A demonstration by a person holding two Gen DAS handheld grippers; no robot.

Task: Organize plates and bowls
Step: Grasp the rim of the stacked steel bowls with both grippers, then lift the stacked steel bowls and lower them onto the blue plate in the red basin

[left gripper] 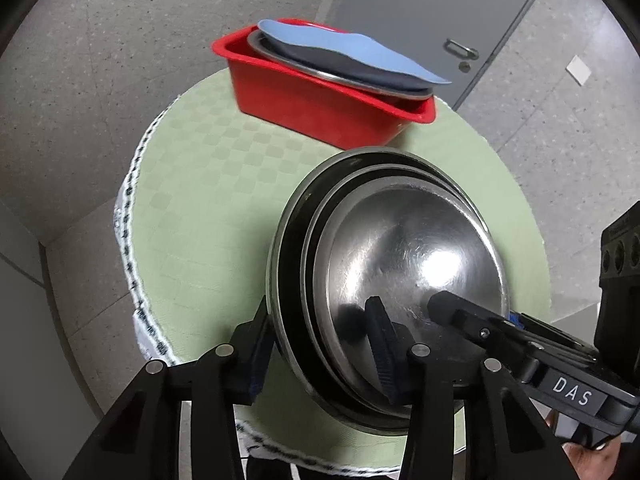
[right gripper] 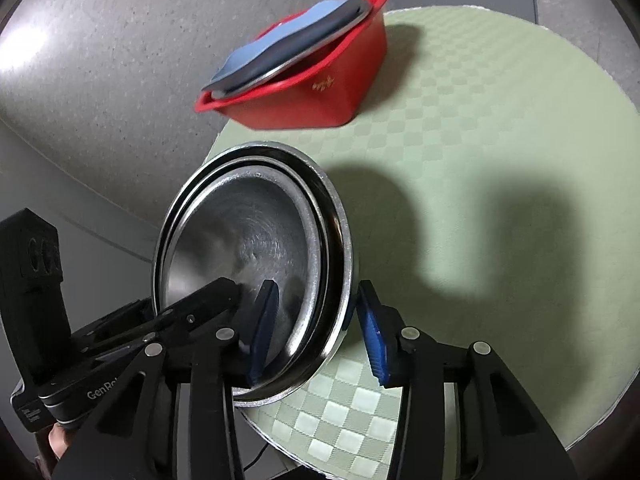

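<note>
A nested stack of steel bowls and plates [left gripper: 400, 264] stands on edge above the round green table [left gripper: 208, 216]. My left gripper [left gripper: 320, 344] is shut on the stack's rim, one finger behind it and one inside the bowl. My right gripper [right gripper: 316, 328] straddles the same stack [right gripper: 248, 248] from the other side, with its right pad [right gripper: 372, 340] standing slightly off the rim. The right gripper's finger [left gripper: 460, 312] also shows in the left wrist view, reaching into the bowl. A red bin [left gripper: 320, 96] at the far side holds a steel plate under dark and blue plates [left gripper: 352, 52].
The green checked tablecloth [right gripper: 500, 128] covers the round table, whose edge drops to a speckled grey floor [left gripper: 100, 60]. A grey door with a handle [left gripper: 462, 50] stands beyond the bin. Dark shadows [right gripper: 500, 240] fall on the cloth right of the stack.
</note>
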